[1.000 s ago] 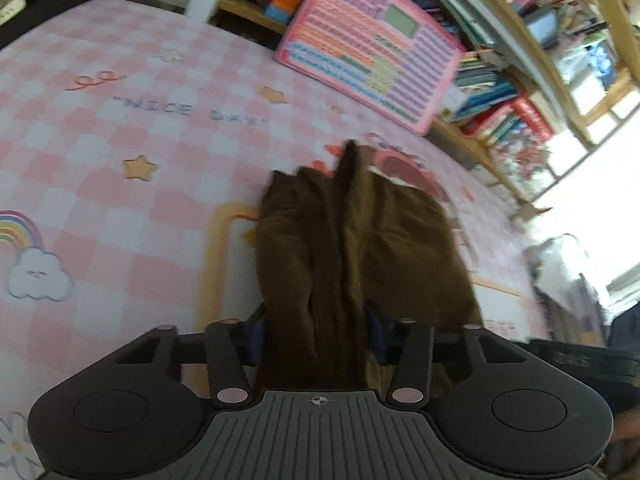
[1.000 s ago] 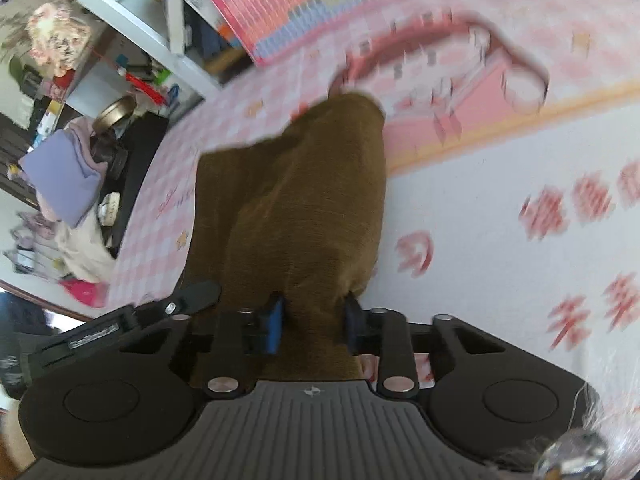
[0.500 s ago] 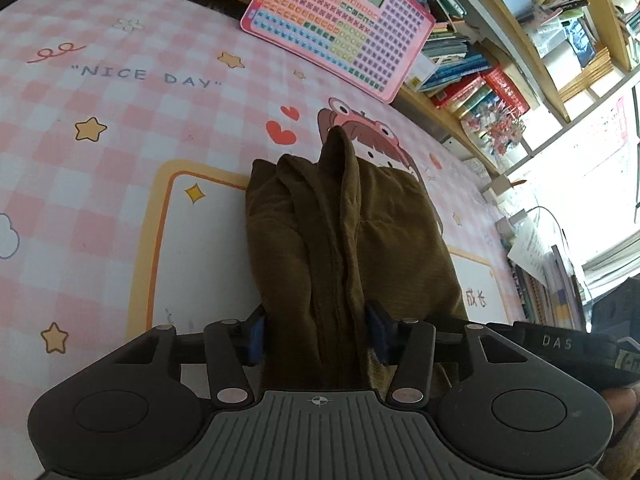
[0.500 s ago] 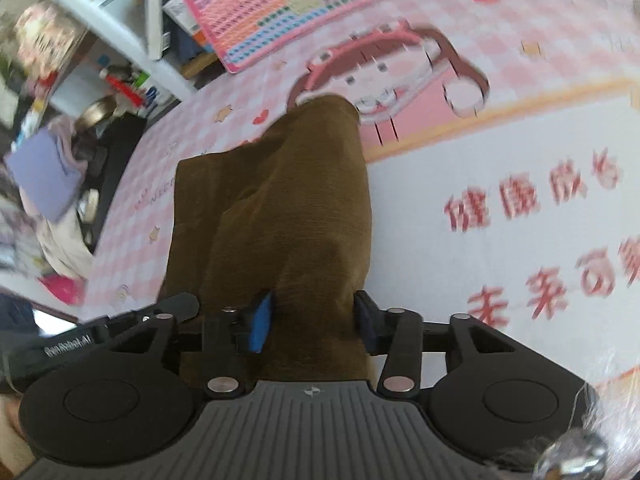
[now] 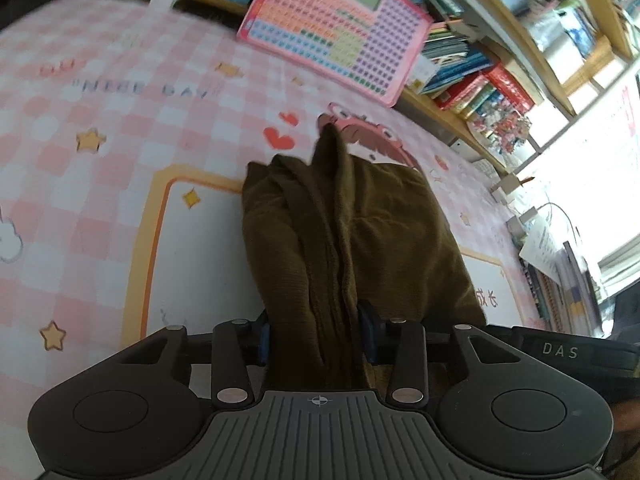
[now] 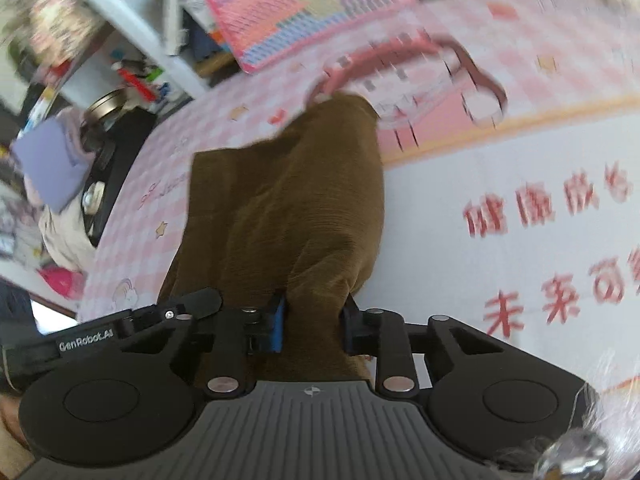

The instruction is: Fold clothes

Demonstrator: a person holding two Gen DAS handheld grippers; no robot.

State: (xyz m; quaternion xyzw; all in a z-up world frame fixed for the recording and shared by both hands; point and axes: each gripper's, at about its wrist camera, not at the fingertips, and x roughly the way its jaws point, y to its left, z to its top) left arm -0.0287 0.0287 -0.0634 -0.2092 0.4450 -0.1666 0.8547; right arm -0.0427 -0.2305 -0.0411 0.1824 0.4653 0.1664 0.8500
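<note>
A brown garment point(image 5: 344, 232) is bunched and folded lengthwise over a pink checked play mat point(image 5: 100, 152). My left gripper point(image 5: 316, 338) is shut on its near edge, thick folds of cloth between the blue pads. My right gripper point(image 6: 312, 326) is shut on the same brown garment point(image 6: 288, 208) at its near end; the cloth stretches away from the fingers toward the far side. Both hold the cloth lifted a little off the mat point(image 6: 500, 184). The other gripper's black body point(image 5: 560, 350) shows at the right of the left wrist view.
A pink keyboard toy board point(image 5: 336, 28) leans on a bookshelf point(image 5: 492, 80) full of books behind the mat. In the right wrist view a dark piece of furniture with clutter point(image 6: 100, 140) and a lilac cloth point(image 6: 52, 164) stand to the left.
Both grippers keep their hold on the brown garment and have shifted with it over the mat; the right wrist view has swung and blurred. The garment's shape is nearly the same.
</note>
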